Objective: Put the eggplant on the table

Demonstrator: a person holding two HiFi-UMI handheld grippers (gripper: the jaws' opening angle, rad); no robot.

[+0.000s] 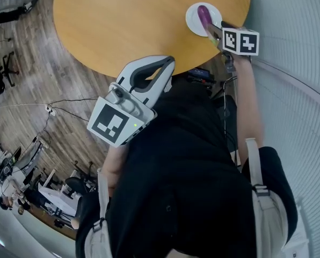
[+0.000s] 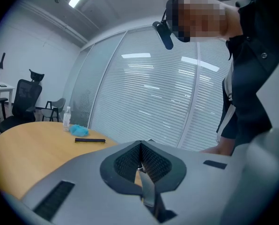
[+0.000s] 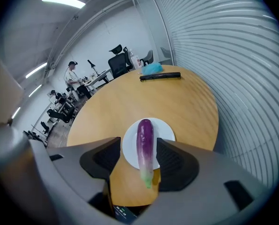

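Observation:
A purple eggplant (image 3: 145,142) lies lengthwise on a small white plate (image 3: 130,146) near the round wooden table's (image 3: 130,102) near edge. Its green stem end sticks out past the plate's rim towards me. My right gripper (image 3: 138,145) is open, one jaw on each side of the eggplant, with a visible gap on the left side. In the head view the eggplant (image 1: 203,15) and plate (image 1: 193,16) sit at the table's right edge, and my right gripper (image 1: 214,32) reaches them from below. My left gripper (image 1: 167,63) is shut and empty, held off the table's edge (image 1: 122,63).
At the far side of the table lie a black bar (image 3: 160,76), a blue cloth (image 3: 152,68) and bottles (image 3: 135,60). A glass wall with blinds (image 3: 233,69) runs close along the right. Office chairs (image 3: 118,62) and people at desks (image 3: 74,76) stand beyond.

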